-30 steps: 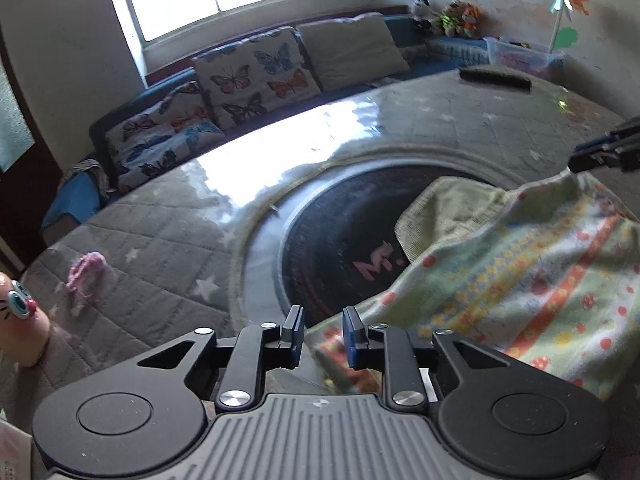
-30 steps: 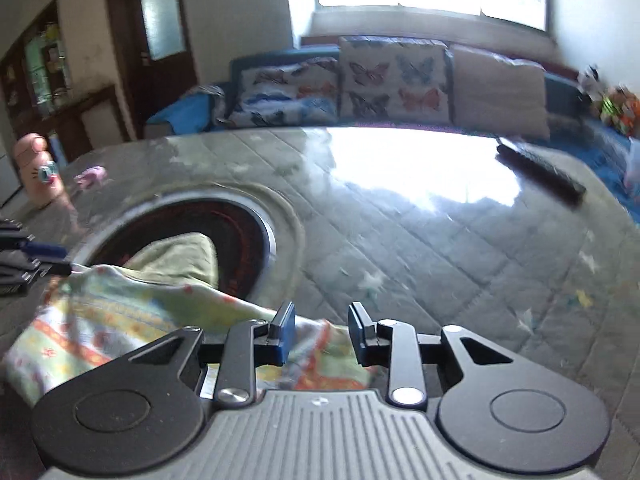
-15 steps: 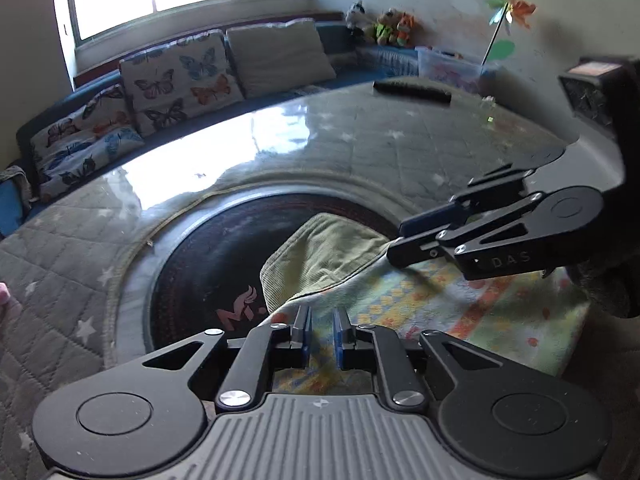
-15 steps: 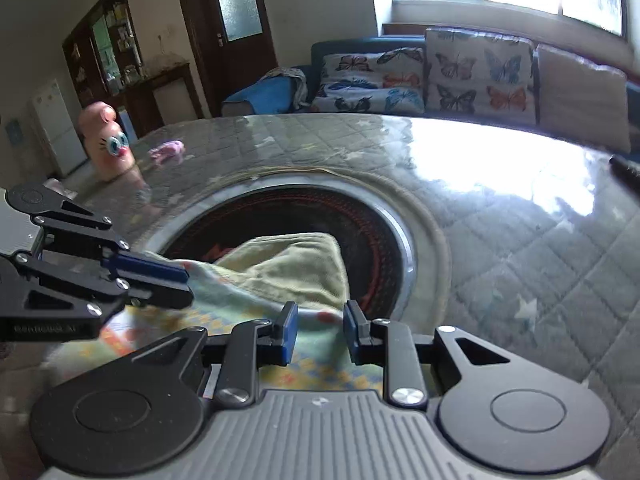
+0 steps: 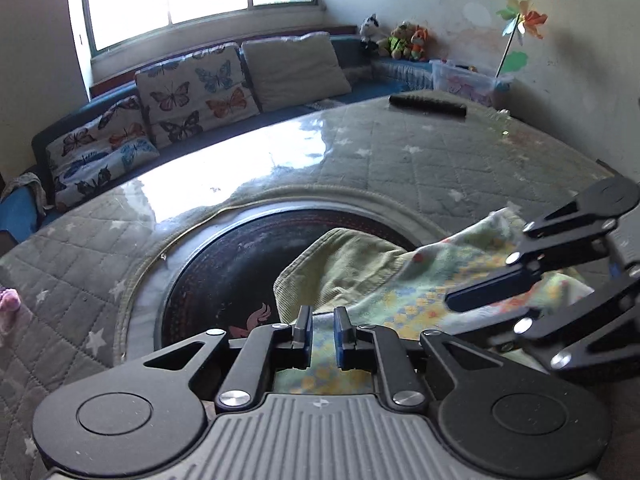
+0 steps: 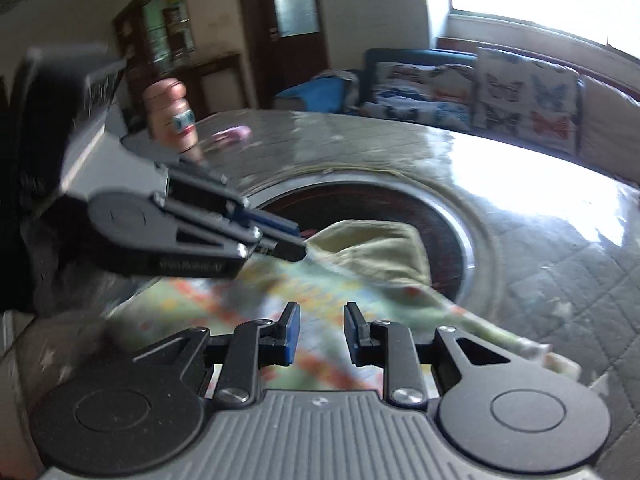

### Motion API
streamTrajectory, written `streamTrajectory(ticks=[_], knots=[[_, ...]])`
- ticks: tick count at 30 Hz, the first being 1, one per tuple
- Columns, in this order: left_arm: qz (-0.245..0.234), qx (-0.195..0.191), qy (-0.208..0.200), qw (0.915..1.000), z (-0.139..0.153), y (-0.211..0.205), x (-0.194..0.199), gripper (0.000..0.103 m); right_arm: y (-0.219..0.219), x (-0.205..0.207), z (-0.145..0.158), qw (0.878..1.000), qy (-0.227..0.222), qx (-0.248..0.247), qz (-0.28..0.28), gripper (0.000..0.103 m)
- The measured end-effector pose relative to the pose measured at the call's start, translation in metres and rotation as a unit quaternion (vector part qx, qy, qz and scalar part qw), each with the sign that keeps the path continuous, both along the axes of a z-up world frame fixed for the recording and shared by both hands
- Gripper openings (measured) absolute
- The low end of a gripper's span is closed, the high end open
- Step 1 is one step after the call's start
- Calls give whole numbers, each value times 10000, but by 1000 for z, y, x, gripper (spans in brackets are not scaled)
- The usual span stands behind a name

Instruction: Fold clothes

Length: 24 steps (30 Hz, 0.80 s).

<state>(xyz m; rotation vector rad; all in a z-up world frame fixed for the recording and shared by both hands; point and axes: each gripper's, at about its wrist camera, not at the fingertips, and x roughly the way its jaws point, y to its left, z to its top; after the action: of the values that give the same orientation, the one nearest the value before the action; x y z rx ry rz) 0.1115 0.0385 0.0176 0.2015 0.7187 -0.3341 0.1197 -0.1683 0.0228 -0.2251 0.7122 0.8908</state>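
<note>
1. The left hand-held gripper (image 5: 322, 332) sits low in the centre of the left wrist view, angled down toward the worktop (image 5: 420, 168). Its blue-padded jaws stand narrow, with the edge of the patterned cloth (image 5: 404, 300) between them; whether the pads truly press on the fabric I cannot tell.
2. The right hand-held gripper (image 6: 320, 330) fills the lower centre of the right wrist view, also tilted downward. Its jaws keep a moderate gap, the blurred cloth (image 6: 280, 284) showing through it; a firm pinch is not clear.
3. In the left wrist view the right hand-held gripper (image 5: 476, 300) reaches in from the right edge, its fingers pointing left across the cloth's right part.
4. In the right wrist view the left hand-held gripper (image 6: 296, 246) reaches in from the left, its tips at the cloth's upper left part.
5. The cloth, with its yellow, red and green print and a plain pale green underside turned up, lies partly over the dark round inset (image 5: 224, 280) in the middle of the quilted grey worktop.
6. A black remote control (image 5: 428, 105) lies at the worktop's far edge, upper right of the left wrist view.
7. A pink figure (image 6: 172, 116) stands at the upper left of the right wrist view.
</note>
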Motion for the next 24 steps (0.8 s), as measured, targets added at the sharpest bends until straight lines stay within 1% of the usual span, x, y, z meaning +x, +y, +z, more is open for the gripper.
streamTrajectory(ticks=[3, 7, 11, 15, 18, 20, 22, 24], knots=[[-114, -76, -116, 9998, 9, -1, -29, 13, 7, -15, -2, 9998, -53, -77, 200, 24], [-159, -201, -72, 9996, 3, 0, -65, 13, 14, -30, -8, 9994, -5, -119, 323, 24], [46, -243, 133, 9996, -13, 6, -86, 13, 17, -47, -10, 9991, -38, -76, 426, 25], [335, -308, 116, 9989, -17, 17, -97, 14, 15, -54, -10, 9990, -26, 67, 430, 25], [530, -288, 107, 9981, -18, 26, -97, 14, 8, -48, -11, 9996, 43, 225, 159, 25], [591, -305, 127, 9977, -21, 31, -97, 14, 0, -39, -14, 9997, -21, 205, -164, 25], [626, -314, 109, 9975, -23, 34, -99, 14, -14, -27, -18, 9982, 38, 223, -549, 25], [640, -323, 99, 9974, -23, 36, -100, 14, -27, -20, -19, 9964, 4, 184, -824, 25]])
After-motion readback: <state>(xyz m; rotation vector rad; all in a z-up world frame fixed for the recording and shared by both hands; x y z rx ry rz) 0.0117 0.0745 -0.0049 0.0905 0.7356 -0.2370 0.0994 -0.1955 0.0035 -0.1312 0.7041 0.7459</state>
